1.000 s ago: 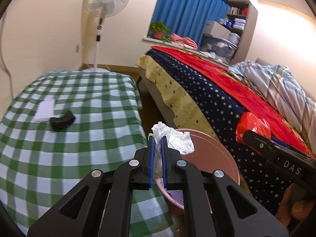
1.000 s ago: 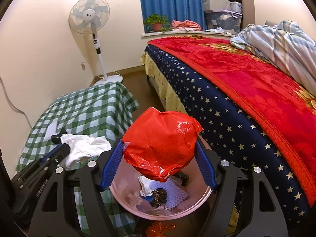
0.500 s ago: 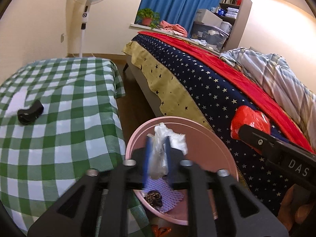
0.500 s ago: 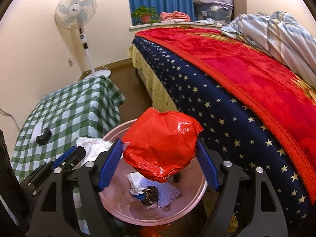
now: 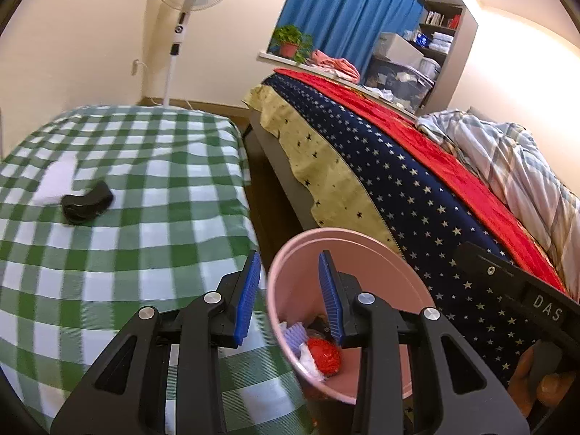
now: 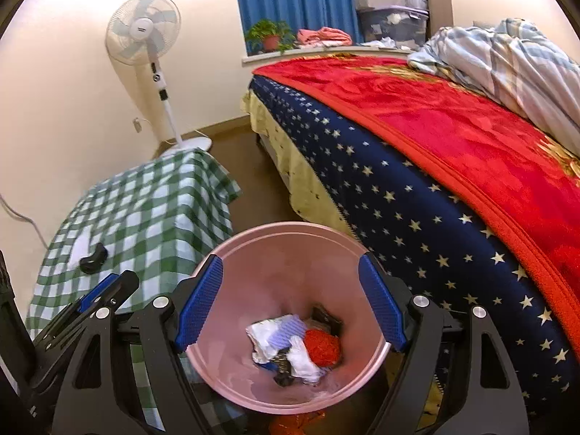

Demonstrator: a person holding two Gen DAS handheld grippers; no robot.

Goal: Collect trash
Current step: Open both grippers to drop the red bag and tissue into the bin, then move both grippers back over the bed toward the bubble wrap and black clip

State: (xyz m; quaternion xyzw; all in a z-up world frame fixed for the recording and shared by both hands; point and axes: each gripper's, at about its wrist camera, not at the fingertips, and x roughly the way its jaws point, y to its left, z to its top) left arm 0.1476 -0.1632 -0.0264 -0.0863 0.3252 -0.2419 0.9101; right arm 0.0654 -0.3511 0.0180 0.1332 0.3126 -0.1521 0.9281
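Note:
The pink waste bin (image 5: 348, 233) (image 6: 290, 226) stands on the floor between the checked table and the bed. Inside it lie a crumpled red bag (image 6: 322, 346) (image 5: 324, 353), a white tissue (image 6: 302, 360) and other scraps. My left gripper (image 5: 290, 253) hangs over the bin's left rim, its jaws opening with nothing between them. My right gripper (image 6: 290, 258) is open above the bin's mouth, also with nothing between its blue pads. One right finger (image 5: 507, 282) shows in the left wrist view, with the hand (image 5: 536, 384) that holds it.
A green checked table (image 5: 145, 181) on the left carries a small black object (image 5: 85, 203) and a white sheet (image 5: 54, 181). The bed (image 6: 417, 199) with its starred and red covers runs along the right. A standing fan (image 6: 145, 29) is at the back wall. Something orange-red (image 6: 297, 424) lies on the floor under the bin.
The white tissue left the left jaws and the red bag left the right jaws; both now lie in the bin. The left jaws opened wider and the left view swung back toward the table.

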